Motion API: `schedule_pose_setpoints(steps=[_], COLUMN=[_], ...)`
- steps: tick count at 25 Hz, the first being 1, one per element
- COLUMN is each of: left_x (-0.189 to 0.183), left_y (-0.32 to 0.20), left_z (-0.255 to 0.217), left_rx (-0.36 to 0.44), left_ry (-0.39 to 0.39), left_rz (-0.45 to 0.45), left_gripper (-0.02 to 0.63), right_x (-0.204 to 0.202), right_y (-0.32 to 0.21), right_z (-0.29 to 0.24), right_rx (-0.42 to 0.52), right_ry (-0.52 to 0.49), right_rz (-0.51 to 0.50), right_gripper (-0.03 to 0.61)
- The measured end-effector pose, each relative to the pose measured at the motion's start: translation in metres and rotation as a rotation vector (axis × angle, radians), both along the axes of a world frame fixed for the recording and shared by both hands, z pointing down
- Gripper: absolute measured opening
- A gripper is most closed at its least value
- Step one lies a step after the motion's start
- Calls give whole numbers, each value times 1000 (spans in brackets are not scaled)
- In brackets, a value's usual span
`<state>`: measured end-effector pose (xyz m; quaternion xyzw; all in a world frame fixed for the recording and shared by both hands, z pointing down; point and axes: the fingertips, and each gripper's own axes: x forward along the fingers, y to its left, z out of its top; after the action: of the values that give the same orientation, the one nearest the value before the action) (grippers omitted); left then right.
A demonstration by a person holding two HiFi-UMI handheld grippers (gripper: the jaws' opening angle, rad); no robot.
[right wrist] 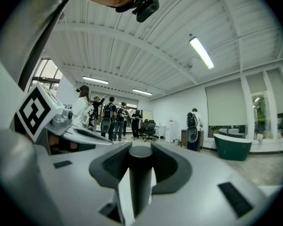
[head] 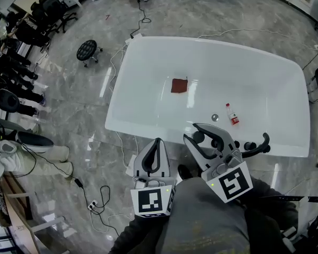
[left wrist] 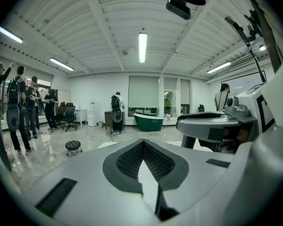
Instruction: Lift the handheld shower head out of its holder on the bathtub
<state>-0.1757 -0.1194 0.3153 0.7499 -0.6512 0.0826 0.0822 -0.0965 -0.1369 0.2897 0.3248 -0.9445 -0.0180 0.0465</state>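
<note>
A white bathtub (head: 148,123) fills the middle of the head view. On its near rim stand black tap fittings (head: 249,145) with a lever. My right gripper (head: 192,133) reaches over that rim, shut on the dark round handle of the shower head (head: 199,137). In the right gripper view that handle (right wrist: 141,182) stands upright between the two dark pads of the right gripper (right wrist: 141,149). Whether it still sits in its holder is hidden. My left gripper (head: 157,142) hangs just outside the near rim, shut and holding nothing. In its own view the left gripper (left wrist: 142,142) points across the room.
Inside the tub lie a red cloth (head: 179,85), a small bottle (head: 232,114) and a round drain (head: 214,117). A black stool (head: 88,50) and cables (head: 95,200) are on the marble floor at left. Several people (left wrist: 19,107) and a green tub (left wrist: 148,121) stand farther off.
</note>
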Motion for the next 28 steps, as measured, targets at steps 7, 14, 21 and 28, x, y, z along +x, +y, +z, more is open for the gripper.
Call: schedule_pose_setpoints(steps=[7, 14, 21, 28], left_x=[3, 5, 2, 3], left_y=[4, 4, 3, 5], left_z=[5, 6, 3, 4], left_rx=[-26, -20, -17, -10], left_ry=[3, -1, 2, 4], left_rz=[7, 4, 5, 1], left_gripper=[3, 3, 3, 3], right_x=[3, 5, 3, 5], right_y=[9, 14, 17, 26], right_z=[-19, -41, -67, -83], right_rx=[-1, 40, 83, 122], right_ry=[-18, -46, -74, -93], right_rz=[-12, -32, -49, -67], right_gripper=[124, 124, 124, 124])
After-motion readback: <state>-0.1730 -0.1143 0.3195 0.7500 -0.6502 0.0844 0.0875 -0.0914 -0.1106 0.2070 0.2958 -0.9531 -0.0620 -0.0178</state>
